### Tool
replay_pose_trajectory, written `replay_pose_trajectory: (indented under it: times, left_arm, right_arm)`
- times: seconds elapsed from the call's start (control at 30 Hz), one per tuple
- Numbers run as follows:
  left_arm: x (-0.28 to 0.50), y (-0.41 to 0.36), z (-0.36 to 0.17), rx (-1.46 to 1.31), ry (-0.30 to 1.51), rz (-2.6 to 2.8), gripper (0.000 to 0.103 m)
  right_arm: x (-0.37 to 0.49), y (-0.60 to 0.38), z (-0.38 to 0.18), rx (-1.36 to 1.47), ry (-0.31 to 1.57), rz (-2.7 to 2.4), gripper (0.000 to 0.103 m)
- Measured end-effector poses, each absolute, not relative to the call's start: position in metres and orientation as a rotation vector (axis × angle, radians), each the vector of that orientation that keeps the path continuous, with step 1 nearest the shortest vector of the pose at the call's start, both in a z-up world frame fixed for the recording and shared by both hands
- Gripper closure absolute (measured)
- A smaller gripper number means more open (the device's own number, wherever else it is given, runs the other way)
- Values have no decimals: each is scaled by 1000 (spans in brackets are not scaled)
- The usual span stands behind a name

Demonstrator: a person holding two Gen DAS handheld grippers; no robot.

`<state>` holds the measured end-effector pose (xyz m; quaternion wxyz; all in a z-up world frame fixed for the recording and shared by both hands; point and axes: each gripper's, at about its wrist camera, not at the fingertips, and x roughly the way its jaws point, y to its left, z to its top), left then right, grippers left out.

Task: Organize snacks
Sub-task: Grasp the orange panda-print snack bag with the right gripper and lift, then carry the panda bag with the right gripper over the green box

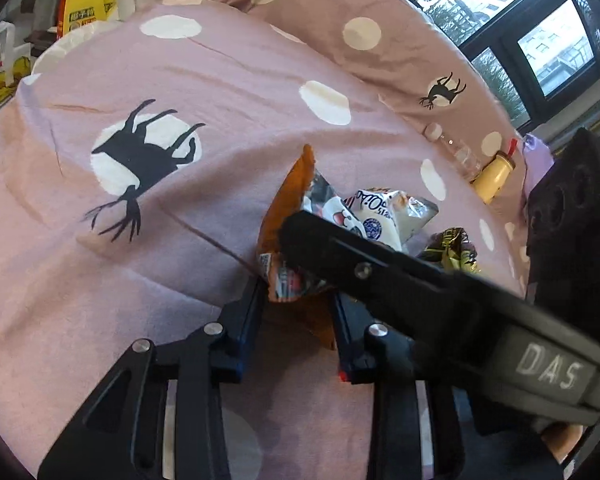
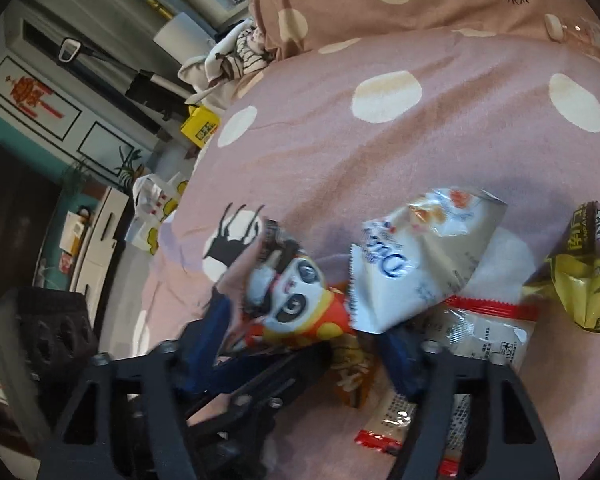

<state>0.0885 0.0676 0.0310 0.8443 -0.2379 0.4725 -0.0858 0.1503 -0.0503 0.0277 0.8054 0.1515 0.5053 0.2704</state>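
An orange snack packet with a panda print (image 1: 290, 200) stands on edge on the pink bedspread (image 1: 180, 240). My left gripper (image 1: 298, 292) is shut on its lower end, a blue pad on each side. In the right wrist view the same panda packet (image 2: 296, 300) lies between the spread fingers of my right gripper (image 2: 304, 320), together with a corner of a white packet (image 2: 404, 272). The pads do not visibly press on either. One right finger (image 1: 380, 276) crosses over the packets in the left wrist view.
A dark and yellow packet (image 2: 588, 276) lies to the right, and a clear packet with red edges (image 2: 484, 332) lies under the white one. A clear bottle (image 1: 458, 152) and a yellow bottle (image 1: 494, 172) lie by the pillow (image 1: 340, 4). A yellow box (image 1: 84, 8) sits beyond the bed.
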Motion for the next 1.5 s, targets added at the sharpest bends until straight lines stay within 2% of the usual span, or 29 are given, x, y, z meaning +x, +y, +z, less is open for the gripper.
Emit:
replay_pose_trajectory:
  times: [0.07, 0.17, 0.7, 1.07, 1.5]
  left_arm:
    - [87, 64, 33, -473, 991, -175, 74]
    - [79, 58, 41, -442, 972, -173, 77]
    - [17, 25, 100, -329, 803, -327, 77]
    - [-20, -37, 122, -236, 760, -528, 77]
    - [-31, -125, 149, -117, 715, -645, 76]
  right_arm:
    - [148, -55, 27, 346, 1071, 597, 44]
    - [140, -58, 31, 352, 1052, 600, 46]
    - [54, -89, 100, 347, 825, 513, 46]
    - [-13, -154, 121, 411, 707, 328, 46]
    - [-51, -241, 138, 539, 598, 219, 46]
